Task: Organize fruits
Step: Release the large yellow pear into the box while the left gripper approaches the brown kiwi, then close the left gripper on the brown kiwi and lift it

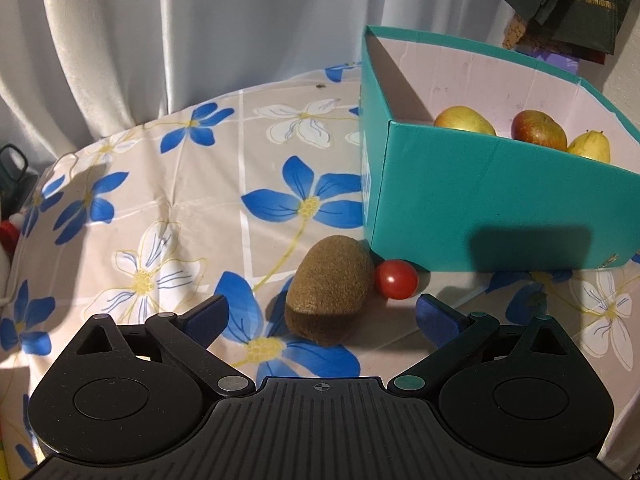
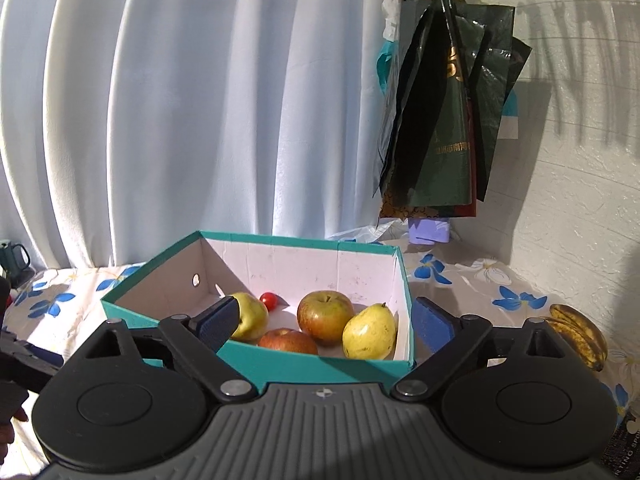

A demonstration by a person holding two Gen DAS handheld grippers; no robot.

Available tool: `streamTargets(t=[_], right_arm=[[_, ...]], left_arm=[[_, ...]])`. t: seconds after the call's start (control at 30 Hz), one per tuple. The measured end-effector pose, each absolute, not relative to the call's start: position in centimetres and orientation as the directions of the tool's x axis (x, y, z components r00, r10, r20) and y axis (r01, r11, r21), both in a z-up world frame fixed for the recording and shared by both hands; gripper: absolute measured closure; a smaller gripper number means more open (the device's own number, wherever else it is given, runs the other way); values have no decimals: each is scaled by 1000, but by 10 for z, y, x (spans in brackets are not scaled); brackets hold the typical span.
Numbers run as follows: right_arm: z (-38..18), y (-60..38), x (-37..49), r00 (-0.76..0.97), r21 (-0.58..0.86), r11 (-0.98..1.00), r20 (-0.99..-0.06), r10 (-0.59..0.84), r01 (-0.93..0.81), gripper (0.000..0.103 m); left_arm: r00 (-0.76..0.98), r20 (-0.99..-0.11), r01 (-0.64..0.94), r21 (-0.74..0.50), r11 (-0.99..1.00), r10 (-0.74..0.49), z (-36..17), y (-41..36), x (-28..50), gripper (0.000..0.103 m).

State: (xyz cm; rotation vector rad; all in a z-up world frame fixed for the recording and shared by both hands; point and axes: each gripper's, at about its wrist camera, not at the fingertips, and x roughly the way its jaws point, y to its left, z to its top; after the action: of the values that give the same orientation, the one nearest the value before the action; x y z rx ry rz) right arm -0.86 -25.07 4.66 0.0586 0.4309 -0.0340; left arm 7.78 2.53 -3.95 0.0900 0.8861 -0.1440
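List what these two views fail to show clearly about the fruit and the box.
- Left wrist view: the teal box near wall hides its floor and the lower parts of the apples.
- Left wrist view: the kiwi hides part of the small tomato.
- Right wrist view: the bananas are partly behind the gripper's linkage.

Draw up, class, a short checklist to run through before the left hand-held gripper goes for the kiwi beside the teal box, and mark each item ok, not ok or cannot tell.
1. Left hand-held gripper open wide enough for the kiwi: ok.
2. Kiwi lies between the open jaws, a little ahead of the pads, untouched: ok.
3. Space around the kiwi: not ok; a cherry tomato sits tight beside it, against the teal box.
4. Room left in the box: ok; bare floor shows along its back wall.
5. Right hand-held gripper open, holding nothing: ok.
6. Bananas still outside the box: not ok.
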Motion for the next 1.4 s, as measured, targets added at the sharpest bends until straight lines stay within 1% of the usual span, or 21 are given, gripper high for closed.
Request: streamTargets(t=[0.1, 0.17, 0.2, 0.23, 0.3, 0.4, 0.47, 0.53, 0.6, 0.7, 0.8, 1.0, 1.1, 1.2, 1.3, 1.4], right_arm=[[45, -251, -12, 903, 52, 997, -428, -27, 55, 10], [45, -253, -14, 904, 49, 997, -427, -38, 65, 10], [46, -253, -14, 904, 49, 996, -426, -41, 68, 10], [46, -253, -14, 904, 48, 996, -425, -44, 71, 10], [46, -253, -14, 905, 48, 996, -423, -43, 70, 10], [47, -248, -14, 906, 46, 998, -422, -29, 53, 10], [47, -245, -14, 907, 41, 998, -421, -21, 42, 10], [47, -242, -14, 906, 41, 999, -422, -11, 31, 10], [47, -240, -13, 905, 43, 999, -424, 0, 21, 10], [48, -238, -13, 906, 41, 999, -424, 5, 14, 10], [48, -237, -12, 904, 39, 999, -427, 7, 11, 10], [48, -236, -14, 903, 37, 999, -430, 8, 8, 10], [48, -235, -14, 900, 42, 999, -436, 20, -2, 10], [47, -230, -14, 897, 41, 999, -439, 42, -27, 10], [46, -222, -17, 895, 36, 997, -439, 77, -68, 10], [44, -214, -18, 892, 24, 994, -440, 104, -104, 10]], left_arm=[[620, -779, 160, 5, 987, -97, -42, 30, 81, 2], [616, -781, 159, 0, 987, -99, -43, 32, 84, 7], [611, -785, 163, -1, 987, -102, -44, 32, 86, 13], [606, -789, 165, 0, 986, -102, -45, 32, 87, 18], [600, -793, 170, -1, 985, -105, -48, 31, 90, 20], [595, -795, 178, -12, 984, -117, -49, 32, 92, 20], [593, -795, 185, -17, 983, -126, -49, 33, 93, 23], [588, -797, 198, -22, 980, -137, -48, 33, 93, 30], [582, -798, 211, -37, 977, -156, -48, 34, 94, 33], [574, -797, 242, -55, 969, -189, -47, 36, 94, 46], [571, -795, 271, -53, 961, -205, -47, 36, 95, 52], [560, -798, 296, -58, 953, -223, -47, 37, 98, 52], [560, -801, 303, -40, 952, -211, -47, 34, 99, 51], [560, -800, 297, -48, 954, -215, -46, 34, 98, 53], [582, -783, 274, -67, 960, -220, -42, 38, 92, 54], [620, -751, 249, -89, 964, -229, -25, 44, 80, 54]])
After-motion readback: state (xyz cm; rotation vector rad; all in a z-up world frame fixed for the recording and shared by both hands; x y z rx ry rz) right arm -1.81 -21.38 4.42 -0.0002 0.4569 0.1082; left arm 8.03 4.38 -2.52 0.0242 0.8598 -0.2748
